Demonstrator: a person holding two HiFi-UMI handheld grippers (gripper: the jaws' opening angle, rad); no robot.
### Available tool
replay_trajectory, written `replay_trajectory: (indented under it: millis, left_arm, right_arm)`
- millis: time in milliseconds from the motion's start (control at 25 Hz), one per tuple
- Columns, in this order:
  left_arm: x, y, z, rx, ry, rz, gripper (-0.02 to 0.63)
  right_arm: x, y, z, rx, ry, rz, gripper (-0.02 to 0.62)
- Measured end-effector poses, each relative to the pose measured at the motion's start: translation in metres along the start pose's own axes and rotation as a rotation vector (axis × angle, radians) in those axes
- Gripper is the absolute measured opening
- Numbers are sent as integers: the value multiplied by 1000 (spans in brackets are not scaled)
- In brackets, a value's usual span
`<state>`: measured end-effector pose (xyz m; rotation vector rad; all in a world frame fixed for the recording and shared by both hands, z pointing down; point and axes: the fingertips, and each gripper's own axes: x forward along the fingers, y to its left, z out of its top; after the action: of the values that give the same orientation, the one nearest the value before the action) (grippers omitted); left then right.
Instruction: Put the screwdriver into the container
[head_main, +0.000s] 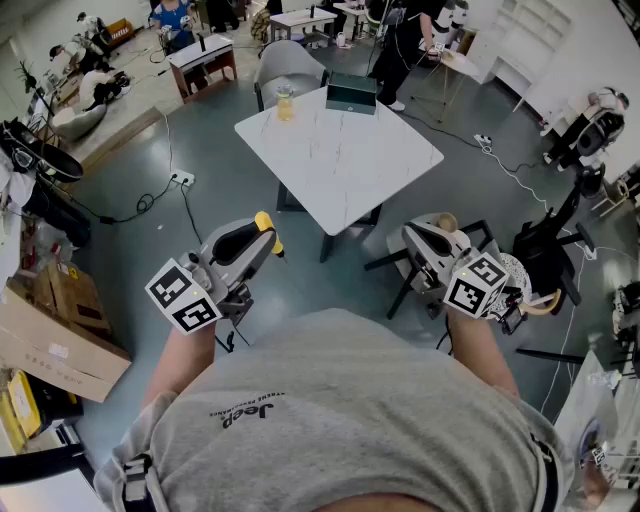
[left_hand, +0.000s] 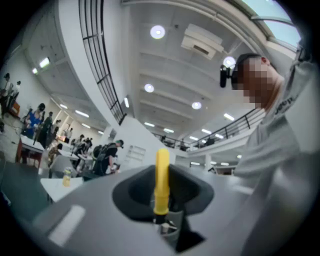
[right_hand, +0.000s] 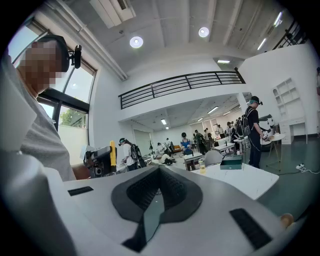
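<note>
My left gripper (head_main: 250, 245) is shut on a screwdriver (head_main: 266, 230) with a yellow handle, held in front of the person's body above the floor. In the left gripper view the yellow handle (left_hand: 161, 170) stands up between the jaws of that gripper (left_hand: 162, 200). The container (head_main: 351, 93), a dark green box, sits at the far edge of the white table (head_main: 340, 160), well ahead of both grippers. My right gripper (head_main: 420, 238) is shut with nothing in it, and in its own view (right_hand: 159, 172) the jaws meet. That view also shows the container (right_hand: 231, 161) on the table.
A small bottle of yellow liquid (head_main: 285, 103) stands on the table's far left corner. A grey chair (head_main: 290, 62) is behind the table and a black chair frame (head_main: 415, 275) is below my right gripper. Cables, cardboard boxes (head_main: 50, 340) and other people surround the area.
</note>
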<state>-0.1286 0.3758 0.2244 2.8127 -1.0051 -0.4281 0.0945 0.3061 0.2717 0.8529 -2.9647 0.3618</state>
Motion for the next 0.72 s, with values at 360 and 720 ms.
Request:
replay_trajectory:
  millis: [360,720]
  left_arm:
    - [-1,-14,-1,10,1,-12,80]
    - [2,-24,1,21,1,-18,80]
  right_arm:
    - [-11,8,1,-15,-1,8,8]
    - [-23,5,4,-5,-5,-6,8]
